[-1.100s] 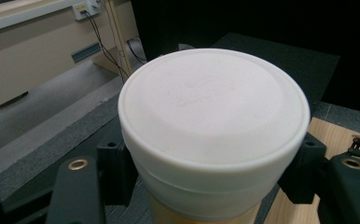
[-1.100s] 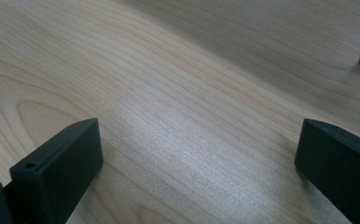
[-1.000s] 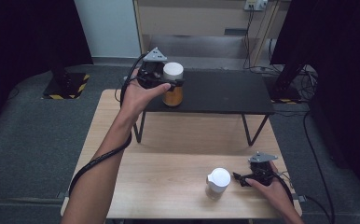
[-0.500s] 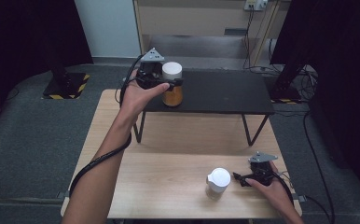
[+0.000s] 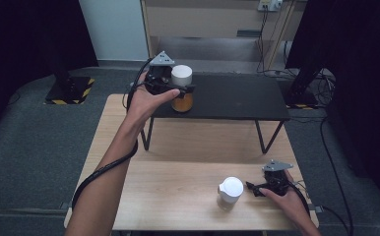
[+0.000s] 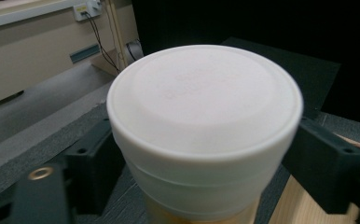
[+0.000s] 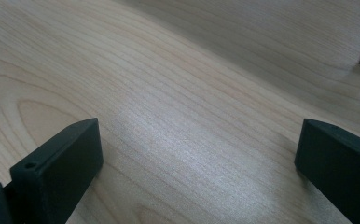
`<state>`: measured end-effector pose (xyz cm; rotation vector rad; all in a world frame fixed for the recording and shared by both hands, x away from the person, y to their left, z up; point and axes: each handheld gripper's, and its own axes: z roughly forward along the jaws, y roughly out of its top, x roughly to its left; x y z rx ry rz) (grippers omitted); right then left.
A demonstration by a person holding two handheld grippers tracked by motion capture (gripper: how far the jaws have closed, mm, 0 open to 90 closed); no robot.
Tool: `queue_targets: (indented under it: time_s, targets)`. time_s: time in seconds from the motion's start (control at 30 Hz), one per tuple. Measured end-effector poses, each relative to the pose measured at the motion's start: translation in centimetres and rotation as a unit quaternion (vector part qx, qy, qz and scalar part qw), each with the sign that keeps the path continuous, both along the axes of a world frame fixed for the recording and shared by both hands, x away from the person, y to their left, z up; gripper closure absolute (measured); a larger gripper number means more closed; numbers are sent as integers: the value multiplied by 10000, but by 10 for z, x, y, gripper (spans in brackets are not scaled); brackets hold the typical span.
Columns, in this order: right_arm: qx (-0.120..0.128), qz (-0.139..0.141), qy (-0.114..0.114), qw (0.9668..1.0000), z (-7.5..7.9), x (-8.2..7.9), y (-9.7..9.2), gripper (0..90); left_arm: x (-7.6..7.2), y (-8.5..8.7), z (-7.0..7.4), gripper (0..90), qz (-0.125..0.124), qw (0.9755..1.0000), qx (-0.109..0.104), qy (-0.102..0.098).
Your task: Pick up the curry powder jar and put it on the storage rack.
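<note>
- High view: a wooden tabletop fills the lower middle of the frame, and a low black shelf on thin legs stands across its far part. Bare wood lies open between the shelf legs and the near edge.
- High view, count: two white-lidded jars, two tongs, two hands.
- High view: the amber jar stands upright near the left end of the shelf, just inside its near edge, in the upper middle of the frame. The left tongs sit at its left side, one jaw on either side of it below the lid.
- High view: the second jar stands upright on the wood at lower right, close to the near edge. The right tongs lie just beside it on the right, tips toward it, apart from it.
- Left gripper view: the amber jar's white lid fills the centre. The jaws have just been opening; they flank the jar with a gap on each side, so the grip is released.
- Right gripper view: the jaws stand wide apart at the lower corners, spread over bare wood, grasping nothing.
</note>
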<state>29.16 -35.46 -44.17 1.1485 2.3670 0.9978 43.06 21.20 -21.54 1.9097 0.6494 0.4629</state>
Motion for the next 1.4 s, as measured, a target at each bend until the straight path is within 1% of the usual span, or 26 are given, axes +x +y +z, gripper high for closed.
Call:
queue_targets:
  time_s: [0.07,0.17,0.2,0.33,0.43,0.5,0.57,0.67,0.8,0.87,0.9,1.0,1.1,1.23,1.4]
  targets:
    - [-1,1,0,10000,0,0,0,16,-4,-1,1,93,76,10000,55,-2]
    - [-1,0,0,10000,0,0,0,15,-9,3,2,55,163,9999,15,0]
    - [0,1,-1,10000,0,0,0,16,-11,4,2,47,187,9998,10,-28]
    - [-1,1,1,10000,0,0,0,16,-20,6,5,40,213,9997,98,-105]
    - [1,-3,2,10000,0,0,0,15,-24,9,4,39,245,9996,75,-90]
    - [1,-5,3,10000,0,0,0,16,-29,10,5,39,288,9994,127,-123]
    - [2,-5,4,10000,0,0,0,15,-32,13,3,36,293,9995,83,-105]
    - [1,-5,5,10000,0,0,0,16,-39,15,3,28,299,9993,109,-179]
    - [2,-5,4,10000,0,0,0,15,-48,17,2,26,270,9993,63,-235]
    - [1,-6,4,10000,0,0,0,16,-50,20,-1,22,236,9995,-76,-202]
    - [2,-5,4,10000,0,0,0,15,-53,20,-1,22,255,9994,-83,-196]
    - [2,-10,11,10000,0,0,0,16,-58,21,-5,18,275,9994,-81,-211]
    - [1,-6,13,10000,0,0,0,16,-66,21,-8,18,331,9992,1,-244]
    - [-1,-7,13,10000,0,0,0,16,-74,23,-16,19,298,9992,-45,-252]
    - [-1,-7,13,10000,0,0,0,16,-87,22,-28,18,232,9994,39,-251]
